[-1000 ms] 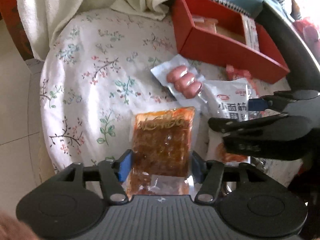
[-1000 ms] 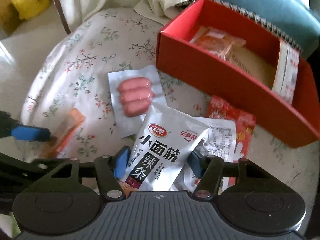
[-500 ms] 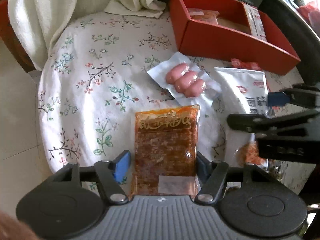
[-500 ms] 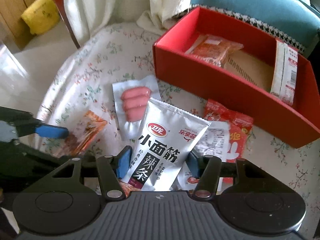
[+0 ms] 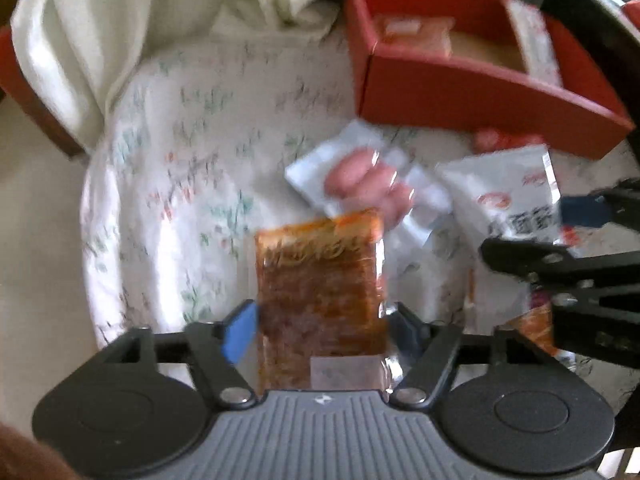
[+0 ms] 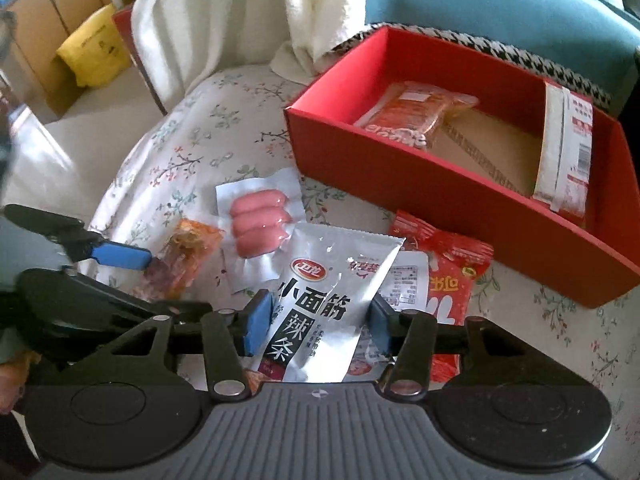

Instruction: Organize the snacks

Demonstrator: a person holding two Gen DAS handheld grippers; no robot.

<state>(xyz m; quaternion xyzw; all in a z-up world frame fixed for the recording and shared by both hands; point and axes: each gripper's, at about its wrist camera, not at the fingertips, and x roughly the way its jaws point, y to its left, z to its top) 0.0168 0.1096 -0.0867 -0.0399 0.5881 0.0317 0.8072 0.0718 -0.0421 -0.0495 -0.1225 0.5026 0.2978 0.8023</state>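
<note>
My left tool [image 5: 320,330] is opening around the limp, slippery orange packet [image 5: 320,280], while my right tool [image 6: 316,322] grasps the light silver bag [image 6: 320,304] across its lower part

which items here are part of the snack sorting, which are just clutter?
Job:
- red box, two packets already in it
- orange spicy packet, between the opening left gripper
- silver strip packet, in the right gripper
- sausage pack
- red packet

Lying about:
- white towel
- teal cushion
- yellow bag
</note>
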